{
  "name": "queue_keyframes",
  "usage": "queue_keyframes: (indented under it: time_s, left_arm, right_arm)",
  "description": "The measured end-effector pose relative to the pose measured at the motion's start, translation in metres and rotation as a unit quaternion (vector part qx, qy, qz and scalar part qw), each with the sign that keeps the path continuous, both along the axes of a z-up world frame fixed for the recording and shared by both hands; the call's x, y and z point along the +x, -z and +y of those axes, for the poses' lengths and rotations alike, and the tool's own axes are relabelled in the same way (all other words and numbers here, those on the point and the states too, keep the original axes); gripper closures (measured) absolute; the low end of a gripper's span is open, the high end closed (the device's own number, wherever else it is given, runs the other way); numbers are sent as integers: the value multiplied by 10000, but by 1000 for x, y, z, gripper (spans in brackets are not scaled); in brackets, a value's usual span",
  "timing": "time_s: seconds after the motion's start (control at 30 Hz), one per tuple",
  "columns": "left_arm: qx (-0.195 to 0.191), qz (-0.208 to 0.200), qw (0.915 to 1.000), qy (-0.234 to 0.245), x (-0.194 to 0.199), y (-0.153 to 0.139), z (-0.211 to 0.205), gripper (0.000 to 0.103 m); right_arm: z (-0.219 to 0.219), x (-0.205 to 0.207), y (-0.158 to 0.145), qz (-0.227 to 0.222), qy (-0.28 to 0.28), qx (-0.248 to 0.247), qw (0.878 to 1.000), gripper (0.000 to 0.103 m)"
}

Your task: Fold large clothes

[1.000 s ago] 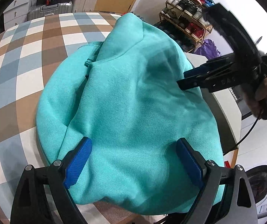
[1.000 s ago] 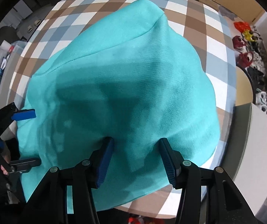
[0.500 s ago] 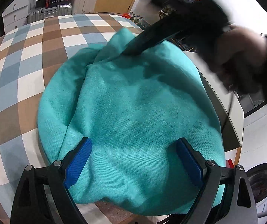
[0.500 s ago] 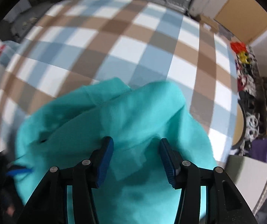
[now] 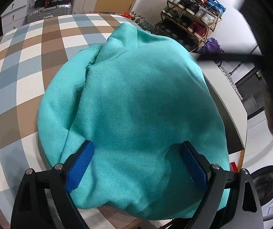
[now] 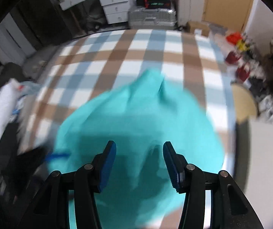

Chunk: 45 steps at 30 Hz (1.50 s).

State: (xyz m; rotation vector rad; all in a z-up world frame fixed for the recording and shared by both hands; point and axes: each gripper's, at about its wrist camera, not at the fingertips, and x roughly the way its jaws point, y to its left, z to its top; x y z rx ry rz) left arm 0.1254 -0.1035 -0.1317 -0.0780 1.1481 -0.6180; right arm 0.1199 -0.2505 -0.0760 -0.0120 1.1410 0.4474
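The teal hoodie is lying folded on the checkered bench. The left gripper is hovering with fingers spread wide. The right gripper is hanging above, fingers apart, pinching nothing.

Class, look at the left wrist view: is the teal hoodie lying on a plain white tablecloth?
No. The teal hoodie lies on a checked tablecloth of brown, blue and white squares.

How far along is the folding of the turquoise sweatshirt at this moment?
Done: the turquoise fleece sweatshirt lies bundled into a compact folded shape on the checked tablecloth. In hand: nothing; the left hand-held gripper and right hand-held gripper stand open above it. Left: perhaps a final fold or tidying; I cannot tell.
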Motion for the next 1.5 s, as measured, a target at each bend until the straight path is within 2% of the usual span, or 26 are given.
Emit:
queue_keyframes:
  time_s: [0.1, 0.17, 0.27, 0.33, 0.43, 0.5, 0.57, 0.6, 0.67, 0.73, 0.77, 0.83, 0.9, 0.97, 1.0, 1.07, 1.17, 1.2, 1.27, 1.3, 1.37, 1.43, 1.5]
  left_arm:
    - [18, -24, 10000, -4, -2, -4, 0, 14]
    - [-146, -4, 9999, -81, -4, -14, 6, 16]
    - [-1113, -250, 9932, -224, -6, -47, 29, 16]
    - [-871, -498, 9931, -603, 5, -67, 40, 14]
    - [-552, -274, 9950, -781, 33, -73, 40, 14]
    - [111, 37, 9979, -643, 58, -64, 25, 14]
    - [759, 367, 9956, -402, 79, -48, 7, 14]
    - [936, 500, 9939, -302, 85, -40, 2, 14]
    - [953, 734, 9924, -239, 93, -31, -3, 14]
    - [637, 999, 9928, -165, 104, -26, -9, 14]
    - [600, 1184, 9911, -96, 109, -22, -11, 14]
    - [677, 1526, 9860, -6, 117, -8, -19, 13]
    - [826, 1688, 9822, 50, 122, 3, -22, 4]
    - [769, 1762, 9813, 45, 126, 2, -20, 4]
    - [770, 1784, 9809, 59, 128, 0, -18, 4]
    - [929, 1613, 9825, 55, 129, -9, -16, 4]
    - [1083, 1197, 9869, -69, 129, -35, -9, 4]
    - [925, 1023, 9904, -126, 129, -44, -5, 4]
    - [592, 837, 9946, -164, 135, -59, 3, 4]
    - [533, 814, 9952, -113, 136, -63, 2, 3]
    - [704, 961, 9929, 31, 139, -55, -3, 3]
    - [1050, 1255, 9863, 229, 144, -35, -13, 3]
    - [1278, 1482, 9797, 427, 150, -15, -27, 3]
  right_arm:
    - [-11, -45, 8, 103, 5, 854, 9963, 49]
    - [-15, -66, 31, 309, 139, 1401, 9896, 41]
    - [-17, -84, 58, -147, 490, 1635, 9852, 40]
    - [-21, -91, 68, -368, 788, 2055, 9748, 40]
    - [-21, -95, 74, -545, 1041, 2395, 9638, 38]
    - [-22, -96, 78, -642, 1232, 2624, 9549, 37]
    - [-19, -98, 81, -812, 1320, 2709, 9501, 37]
    - [-18, -100, 81, -881, 1331, 2706, 9494, 37]
    - [-16, -103, 79, -935, 1335, 2691, 9492, 37]
    - [-17, -100, 79, -942, 1300, 2732, 9485, 37]
    - [-17, -99, 79, -939, 1284, 2764, 9478, 38]
    - [-24, -100, 77, -940, 1256, 2808, 9469, 38]
    - [-29, -103, 78, -930, 1254, 2912, 9438, 38]
    - [-41, -104, 80, -861, 1356, 3318, 9296, 39]
    - [-51, -106, 82, -794, 1454, 3609, 9178, 39]
    - [-73, -111, 87, -727, 1761, 4002, 8964, 38]
    - [-100, -120, 93, -826, 2321, 4264, 8703, 33]
    - [-105, -119, 96, -806, 2466, 4263, 8666, 30]
    - [-108, -118, 104, -634, 2759, 4181, 8632, 15]
    - [-107, -116, 109, -451, 2845, 4146, 8632, 15]
    - [-102, -107, 122, -24, 2859, 4193, 8617, 15]
    - [-99, -98, 135, 365, 2831, 4261, 8585, 15]
    - [-97, -91, 144, 625, 2739, 4452, 8502, 15]
